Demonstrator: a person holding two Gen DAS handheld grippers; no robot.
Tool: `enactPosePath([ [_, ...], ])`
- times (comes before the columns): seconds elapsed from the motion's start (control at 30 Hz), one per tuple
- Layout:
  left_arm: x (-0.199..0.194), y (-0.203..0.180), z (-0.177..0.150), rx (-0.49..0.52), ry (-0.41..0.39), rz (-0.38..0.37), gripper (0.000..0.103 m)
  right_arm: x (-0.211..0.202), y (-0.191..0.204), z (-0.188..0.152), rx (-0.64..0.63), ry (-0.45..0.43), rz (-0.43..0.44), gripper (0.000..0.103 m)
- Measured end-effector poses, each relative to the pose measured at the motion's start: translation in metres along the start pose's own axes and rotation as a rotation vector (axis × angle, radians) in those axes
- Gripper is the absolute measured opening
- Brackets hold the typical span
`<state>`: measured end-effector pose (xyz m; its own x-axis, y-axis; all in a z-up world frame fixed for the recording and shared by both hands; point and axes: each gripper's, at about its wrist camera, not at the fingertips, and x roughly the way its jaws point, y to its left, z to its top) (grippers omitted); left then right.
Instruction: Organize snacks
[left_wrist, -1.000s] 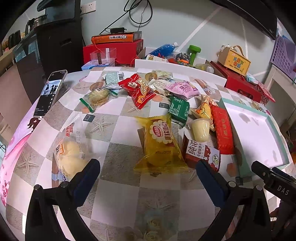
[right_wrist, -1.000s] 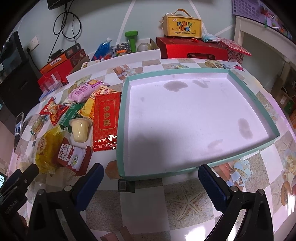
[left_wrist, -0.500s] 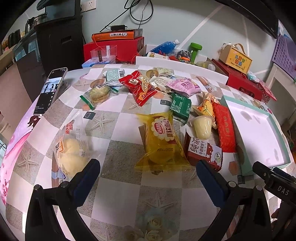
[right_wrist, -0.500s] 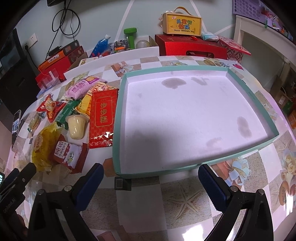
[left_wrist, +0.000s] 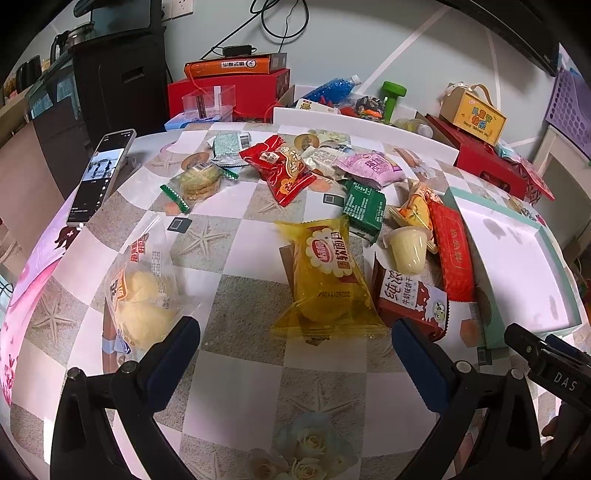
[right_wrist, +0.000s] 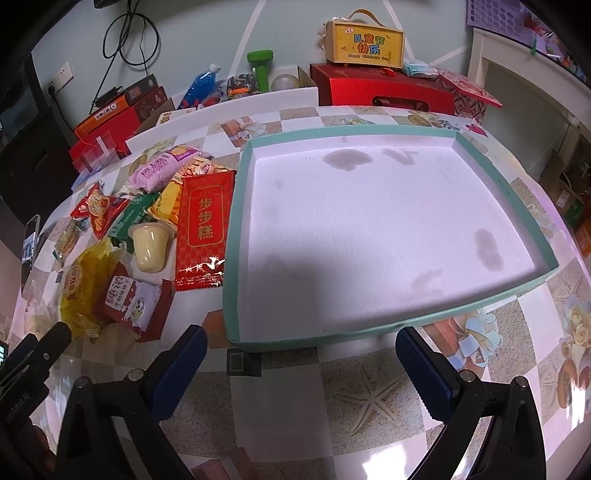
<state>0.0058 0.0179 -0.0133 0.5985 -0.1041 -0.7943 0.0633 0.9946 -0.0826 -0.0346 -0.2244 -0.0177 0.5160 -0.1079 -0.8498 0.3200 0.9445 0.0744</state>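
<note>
Snack packets lie scattered on the checkered table. A yellow bread packet (left_wrist: 325, 273) lies just ahead of my open left gripper (left_wrist: 295, 349), between its fingers' lines. A clear bun packet (left_wrist: 142, 295) sits by the left finger. Right of the yellow one are a red-and-white biscuit packet (left_wrist: 408, 299), a jelly cup (left_wrist: 406, 249) and a long red cake packet (left_wrist: 452, 251). My open right gripper (right_wrist: 301, 360) hovers before the near rim of the teal-edged tray (right_wrist: 236, 236), which holds nothing. The yellow packet (right_wrist: 79, 288) and jelly cup (right_wrist: 149, 245) lie left of that tray.
A phone (left_wrist: 99, 177) leans at the table's left edge. Further snacks, a green packet (left_wrist: 364, 203), a pink packet (left_wrist: 369, 168) and red packets (left_wrist: 284, 170), lie mid-table. Red boxes (right_wrist: 384, 90), a yellow gift box (right_wrist: 364, 40) and a green dumbbell (right_wrist: 260, 64) stand behind the table.
Both grippers have drawn back slightly and stayed open. The tray has slid a little left in the right wrist view. No snack has moved.
</note>
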Motion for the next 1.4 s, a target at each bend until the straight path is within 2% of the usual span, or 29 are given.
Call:
enactPosePath([
  [0.87,0.001,0.001,0.0,-0.006,0.002,-0.004,0.103,-0.001,0.0,0.001,-0.001,-0.001,-0.004,0.103],
  [1.0,-0.004,0.007,0.006,-0.006,-0.003,-0.013,0.103,-0.011,0.005,0.008,-0.017,-0.041,0.002,0.103],
  [1.17,-0.008,0.023,0.016,-0.02,0.014,-0.001,0.103,-0.025,0.029,0.022,-0.072,-0.092,0.034,0.103],
  [1.4,-0.005,0.072,0.018,-0.119,0.054,0.039,0.103,-0.031,0.084,0.032,-0.197,-0.108,0.117,0.103],
])
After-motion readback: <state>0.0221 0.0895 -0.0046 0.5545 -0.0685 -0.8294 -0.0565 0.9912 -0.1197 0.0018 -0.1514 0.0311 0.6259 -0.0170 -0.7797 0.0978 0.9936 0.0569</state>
